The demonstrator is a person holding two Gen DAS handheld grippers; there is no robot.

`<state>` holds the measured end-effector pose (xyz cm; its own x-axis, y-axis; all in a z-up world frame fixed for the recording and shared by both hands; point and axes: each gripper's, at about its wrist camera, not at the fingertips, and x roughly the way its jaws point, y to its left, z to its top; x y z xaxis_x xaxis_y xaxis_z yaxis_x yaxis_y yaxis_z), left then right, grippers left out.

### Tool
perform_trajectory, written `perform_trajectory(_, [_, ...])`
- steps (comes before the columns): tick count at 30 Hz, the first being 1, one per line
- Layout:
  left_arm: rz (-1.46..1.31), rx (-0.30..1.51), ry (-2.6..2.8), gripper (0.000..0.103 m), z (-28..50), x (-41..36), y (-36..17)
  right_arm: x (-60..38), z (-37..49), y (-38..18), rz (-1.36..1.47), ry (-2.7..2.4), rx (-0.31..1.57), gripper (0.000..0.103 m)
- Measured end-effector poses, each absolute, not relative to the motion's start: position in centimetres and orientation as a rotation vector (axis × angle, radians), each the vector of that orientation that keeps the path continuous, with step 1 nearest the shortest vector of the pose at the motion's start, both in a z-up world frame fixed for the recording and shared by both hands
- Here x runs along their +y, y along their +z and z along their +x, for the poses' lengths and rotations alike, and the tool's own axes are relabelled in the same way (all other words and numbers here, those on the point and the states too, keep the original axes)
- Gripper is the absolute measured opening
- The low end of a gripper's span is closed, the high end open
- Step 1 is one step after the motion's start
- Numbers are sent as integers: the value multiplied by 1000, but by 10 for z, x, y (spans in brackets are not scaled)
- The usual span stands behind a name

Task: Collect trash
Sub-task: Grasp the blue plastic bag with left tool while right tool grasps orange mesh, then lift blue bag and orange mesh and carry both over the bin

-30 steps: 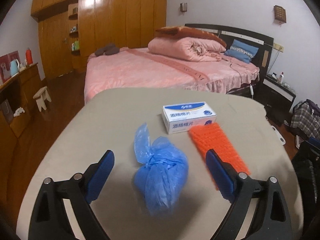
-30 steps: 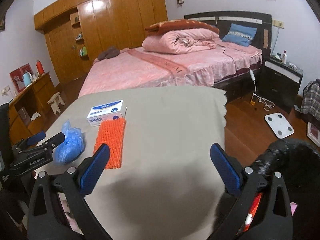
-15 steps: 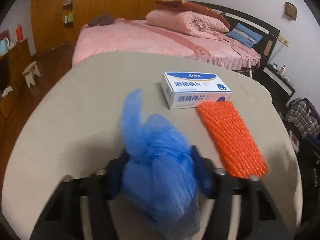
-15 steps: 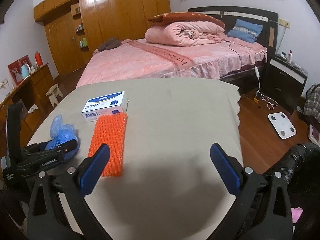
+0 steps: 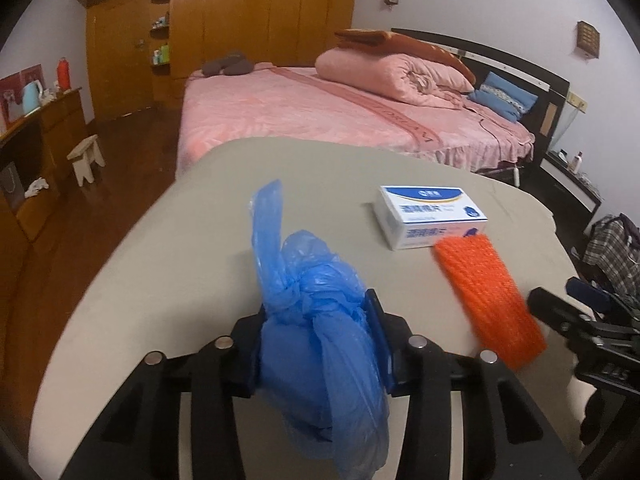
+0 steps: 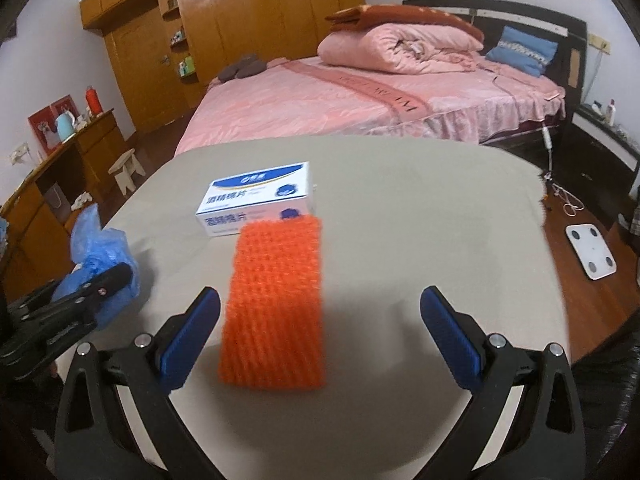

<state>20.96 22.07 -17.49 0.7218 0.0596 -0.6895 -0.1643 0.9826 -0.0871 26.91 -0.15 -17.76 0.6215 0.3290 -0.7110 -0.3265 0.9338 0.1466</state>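
Note:
My left gripper (image 5: 320,332) is shut on a knotted blue plastic bag (image 5: 316,328) and holds it over the beige table (image 5: 192,240); the bag also shows in the right wrist view (image 6: 100,256), at the left. An orange foam net sleeve (image 6: 276,304) lies flat on the table just ahead of my right gripper (image 6: 320,332), which is open and empty, with the sleeve nearer its left finger. The sleeve also shows in the left wrist view (image 5: 484,292). A white and blue box (image 6: 256,198) lies behind the sleeve, touching its far end.
A pink bed (image 6: 360,100) stands beyond the table. A wooden wardrobe (image 6: 240,28) lines the back wall. A low cabinet (image 6: 52,176) and small stool (image 6: 126,170) are at the left. A white scale (image 6: 592,250) lies on the floor at right.
My left gripper closed on the blue bag and lifted it a little. My right gripper moved left and forward, so the orange sleeve now lies just in front of it.

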Motion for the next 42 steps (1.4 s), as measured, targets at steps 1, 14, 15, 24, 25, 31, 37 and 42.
perform_trajectory(1, [-144, 754, 132, 43, 209, 223, -174, 3, 272, -180, -1, 381, 829, 97])
perform_trajectory(14, [-147, 754, 172, 43, 205, 236, -175, 32, 285, -199, -60, 403, 917, 80])
perform_trajectory(15, [-147, 754, 173, 43, 205, 236, -175, 33, 284, -199, -66, 406, 915, 74])
perform_trajectory(24, [-141, 740, 161, 43, 200, 232, -172, 31, 274, -196, -86, 431, 909, 22])
perform_trajectory(25, [-140, 738, 159, 43, 199, 230, -171, 28, 272, -194, -76, 433, 906, 22])
perform_trajectory(31, [-129, 723, 143, 43, 191, 214, -165, 14, 264, -176, -40, 440, 875, 22])
perform_trajectory(37, [-127, 705, 129, 43, 187, 200, -155, -2, 258, -158, -8, 438, 842, 22])
perform_trajectory(42, [-129, 678, 117, 43, 180, 189, -141, -13, 247, -141, 10, 443, 809, 22])
